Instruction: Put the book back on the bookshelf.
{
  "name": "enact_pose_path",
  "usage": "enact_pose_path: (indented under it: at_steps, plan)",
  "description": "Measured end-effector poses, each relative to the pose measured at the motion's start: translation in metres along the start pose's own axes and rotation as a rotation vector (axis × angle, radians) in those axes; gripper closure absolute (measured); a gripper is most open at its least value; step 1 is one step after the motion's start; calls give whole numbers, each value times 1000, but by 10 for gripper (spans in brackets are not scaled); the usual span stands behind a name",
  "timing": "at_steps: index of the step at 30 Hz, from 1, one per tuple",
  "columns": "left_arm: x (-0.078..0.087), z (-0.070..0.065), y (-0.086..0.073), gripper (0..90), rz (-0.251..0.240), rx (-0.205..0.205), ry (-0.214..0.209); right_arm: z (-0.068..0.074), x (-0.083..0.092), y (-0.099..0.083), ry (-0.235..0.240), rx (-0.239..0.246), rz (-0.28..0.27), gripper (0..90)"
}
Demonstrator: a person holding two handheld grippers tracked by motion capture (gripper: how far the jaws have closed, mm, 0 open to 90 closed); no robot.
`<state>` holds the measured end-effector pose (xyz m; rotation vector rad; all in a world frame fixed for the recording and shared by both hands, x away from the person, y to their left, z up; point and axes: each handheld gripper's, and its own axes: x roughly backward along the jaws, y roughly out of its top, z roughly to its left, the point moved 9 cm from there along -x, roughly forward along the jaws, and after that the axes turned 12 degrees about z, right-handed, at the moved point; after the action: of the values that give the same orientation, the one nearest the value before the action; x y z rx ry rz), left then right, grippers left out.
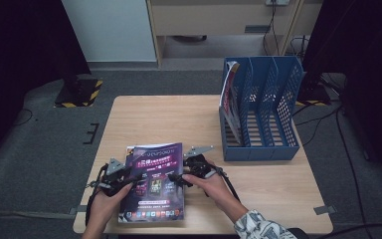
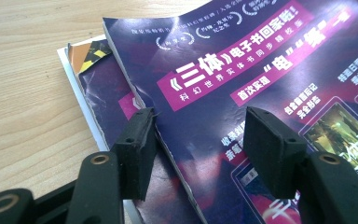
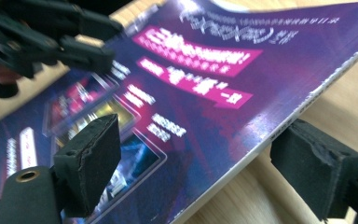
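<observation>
lower magazine [image 2: 103, 95]: mostly hidden under top magazine [image 2: 270, 70] | cover print [image 3: 193, 77]: blurred

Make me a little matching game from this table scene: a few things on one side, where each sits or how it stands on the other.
Things:
1. top magazine
2. file rack
3. left gripper
4. right gripper

Places or states:
A. stands at the table's far right
B. jaws open astride the magazine's spine edge
C. lies flat on another magazine, purple cover up
D. jaws open, one over the cover, one past its other long edge

Pairs: 1-C, 2-A, 3-B, 4-D
</observation>
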<state>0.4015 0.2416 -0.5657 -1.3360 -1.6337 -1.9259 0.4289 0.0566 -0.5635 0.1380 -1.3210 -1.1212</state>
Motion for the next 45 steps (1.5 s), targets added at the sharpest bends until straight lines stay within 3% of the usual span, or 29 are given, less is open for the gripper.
enact_pose_path:
  at_steps: [8, 14, 25, 31, 35, 41, 45]
  plan:
    - [0, 1, 0, 429, 3, 4, -5, 19, -6, 22, 71, 14, -30, 173]
    - [0, 1, 0, 427, 5, -1, -5, 28, -22, 22, 82, 36, 15, 194]
    - [-1, 2, 0, 422, 4, 15, -17, 32, -30, 20, 139, 17, 58, 226]
    - [-1, 1, 1, 408, 8, 15, -22, 30, -27, 22, 125, -32, 47, 415]
    - [0, 0, 2, 366, 8, 15, -26, 31, -20, 28, 131, -66, -3, 605]
    - [1, -1, 7, 340, -21, 15, -44, 28, -10, 37, 126, -85, -55, 747]
    - [0, -1, 9, 247, -31, 21, -40, 24, -1, 40, 106, -58, -85, 763]
